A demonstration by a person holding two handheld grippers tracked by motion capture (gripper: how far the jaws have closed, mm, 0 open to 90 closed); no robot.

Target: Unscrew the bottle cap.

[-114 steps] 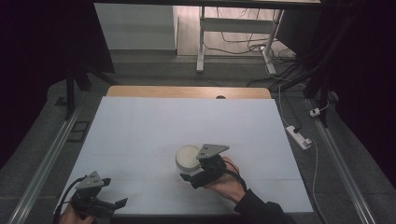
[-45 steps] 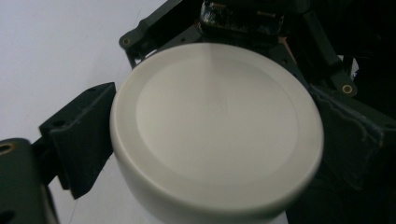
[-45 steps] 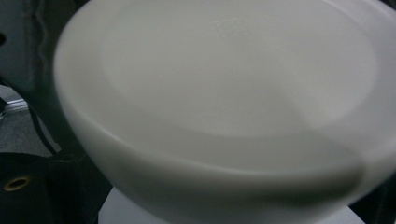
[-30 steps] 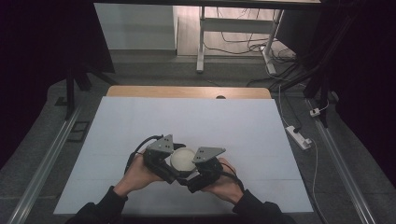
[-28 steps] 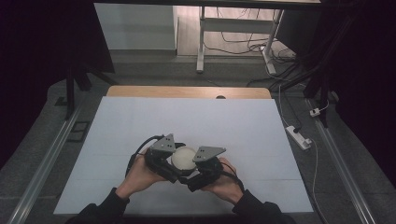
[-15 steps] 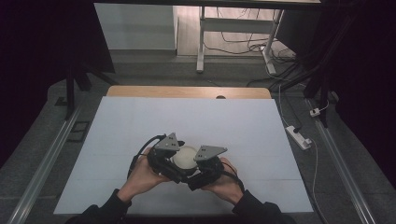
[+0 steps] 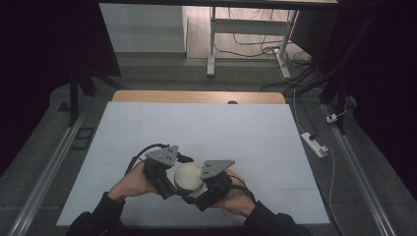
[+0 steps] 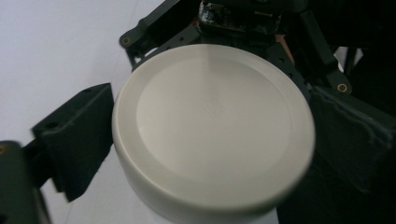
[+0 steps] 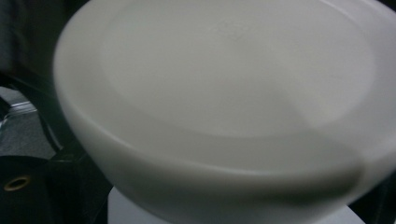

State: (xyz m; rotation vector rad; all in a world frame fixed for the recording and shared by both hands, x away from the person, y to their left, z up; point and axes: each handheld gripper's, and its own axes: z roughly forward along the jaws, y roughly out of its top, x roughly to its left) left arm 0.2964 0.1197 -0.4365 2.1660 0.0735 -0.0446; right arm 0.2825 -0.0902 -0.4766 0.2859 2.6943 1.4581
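A round white jar (image 7: 188, 177) with a smooth, flat lid (image 8: 212, 126) is seen standing upright on the white table (image 7: 236, 132), near the front edge, lid facing up. No words can be read on it. It looks like shiny plastic. It is held between two black grippers. The left gripper (image 7: 169, 179) is closed on the jar, one jaw on each side. The right gripper (image 7: 199, 191) is pressed close against the jar, but its grip cannot be told.
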